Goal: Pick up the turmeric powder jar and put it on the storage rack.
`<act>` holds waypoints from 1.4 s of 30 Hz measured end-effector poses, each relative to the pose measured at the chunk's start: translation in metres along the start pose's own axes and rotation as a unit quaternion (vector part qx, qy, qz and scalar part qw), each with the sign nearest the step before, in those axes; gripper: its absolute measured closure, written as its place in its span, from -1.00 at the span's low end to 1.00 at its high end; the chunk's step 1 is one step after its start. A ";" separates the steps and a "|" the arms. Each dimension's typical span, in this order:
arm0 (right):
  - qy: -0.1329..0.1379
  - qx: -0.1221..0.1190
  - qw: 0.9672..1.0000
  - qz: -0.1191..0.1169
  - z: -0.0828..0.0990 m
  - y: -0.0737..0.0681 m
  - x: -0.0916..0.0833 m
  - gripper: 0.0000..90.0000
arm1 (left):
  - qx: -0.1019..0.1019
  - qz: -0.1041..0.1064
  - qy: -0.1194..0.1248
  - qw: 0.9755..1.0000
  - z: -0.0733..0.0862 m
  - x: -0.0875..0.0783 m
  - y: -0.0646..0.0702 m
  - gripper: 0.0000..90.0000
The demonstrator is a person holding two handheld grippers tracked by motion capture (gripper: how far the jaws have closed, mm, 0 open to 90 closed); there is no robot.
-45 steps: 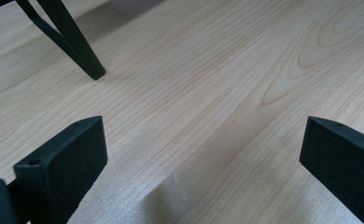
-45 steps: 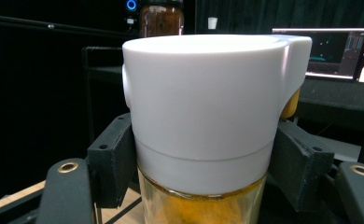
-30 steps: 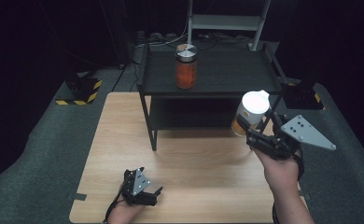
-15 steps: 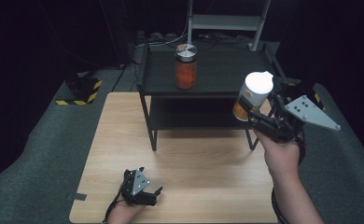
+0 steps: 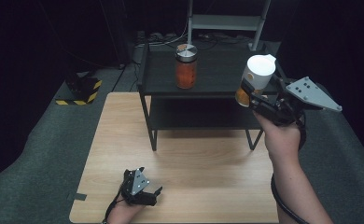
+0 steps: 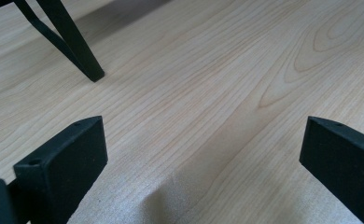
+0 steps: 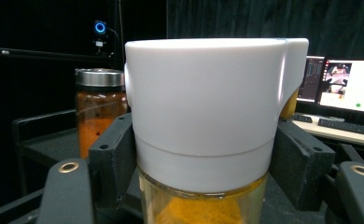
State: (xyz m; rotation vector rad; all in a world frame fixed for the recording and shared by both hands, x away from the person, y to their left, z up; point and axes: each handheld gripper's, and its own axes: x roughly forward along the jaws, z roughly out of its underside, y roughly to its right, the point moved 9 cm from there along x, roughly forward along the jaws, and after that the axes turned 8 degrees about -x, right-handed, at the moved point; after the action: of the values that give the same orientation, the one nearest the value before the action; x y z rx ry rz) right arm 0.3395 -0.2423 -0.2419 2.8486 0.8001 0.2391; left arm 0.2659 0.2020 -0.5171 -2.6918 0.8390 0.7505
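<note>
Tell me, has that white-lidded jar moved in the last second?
Yes. The white-lidded jar, clamped in the right hand-held gripper, has risen from beside the shelf's lower level to its top right corner.

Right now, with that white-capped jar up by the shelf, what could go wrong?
The right gripper holds the white-capped jar tilted, near the black shelf's right edge; it could clip the rim or land half off. Swinging left, it might knock the orange jar. The jaws grip around the cap's lower edge, so it may slip.
</note>
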 end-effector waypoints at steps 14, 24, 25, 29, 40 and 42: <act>-0.005 0.000 1.000 0.009 -0.005 0.002 0.035 -0.33 | -0.010 0.005 0.004 1.000 0.001 -0.001 -0.002 -0.98; -0.013 0.004 1.000 0.018 -0.005 0.006 0.054 -0.32 | -0.010 0.007 0.004 1.000 0.001 -0.001 -0.003 -0.98; -0.015 0.008 1.000 0.017 -0.005 0.006 0.058 -0.32 | -0.010 0.008 0.004 1.000 0.001 -0.001 -0.003 -0.98; -0.022 0.006 1.000 0.021 -0.004 0.006 0.065 -0.33 | -0.010 0.008 0.005 1.000 0.001 -0.001 -0.003 -0.98; -0.026 0.013 0.999 0.024 0.000 0.005 0.080 -0.33 | -0.013 0.010 0.007 1.000 0.001 -0.002 -0.004 -0.98; -0.028 0.015 0.999 0.023 -0.001 0.005 0.082 -0.33 | -0.011 0.011 0.007 1.000 0.001 -0.002 -0.004 -0.98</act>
State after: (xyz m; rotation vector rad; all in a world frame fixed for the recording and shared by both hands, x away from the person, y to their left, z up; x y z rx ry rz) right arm 0.4112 -0.2032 -0.2315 2.8915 0.7331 0.1532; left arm 0.2665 0.2062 -0.5171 -2.7144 0.8689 0.7503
